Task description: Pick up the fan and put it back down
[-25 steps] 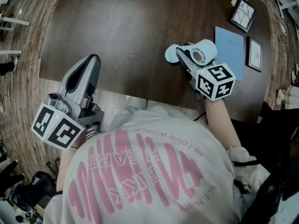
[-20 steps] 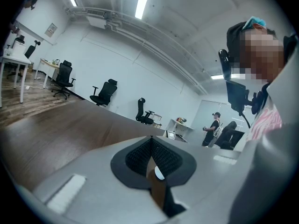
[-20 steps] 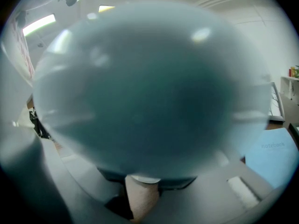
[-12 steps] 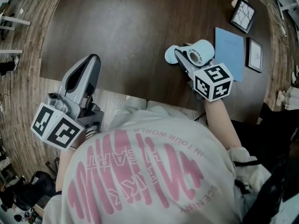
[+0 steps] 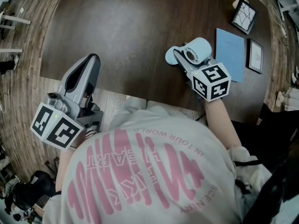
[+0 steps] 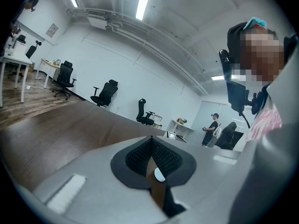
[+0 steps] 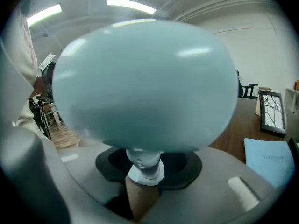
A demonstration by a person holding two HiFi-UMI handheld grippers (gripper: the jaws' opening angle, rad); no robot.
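A small pale blue fan (image 5: 198, 50) is on the right of the dark wooden table (image 5: 131, 27), its round base (image 5: 171, 55) pointing left. My right gripper (image 5: 184, 61) is shut on the fan's neck. In the right gripper view the fan's rounded head (image 7: 145, 83) fills most of the picture, and its white neck (image 7: 145, 164) sits between the jaws of the right gripper (image 7: 145, 174). I cannot tell whether the base rests on the table. My left gripper (image 5: 91, 59) hovers at the table's near edge, shut and empty, its jaws meeting in the left gripper view (image 6: 152, 153).
A blue notebook (image 5: 230, 50) lies just right of the fan, with two framed pictures (image 5: 244, 14) (image 5: 255, 54) beyond it. The table's near edge (image 5: 112, 88) runs between my grippers and my body. Office chairs (image 6: 105, 93) stand far off.
The right gripper has rolled slightly, and the fan's head and the marker cube have shifted a little to the left. The left gripper has stayed still.
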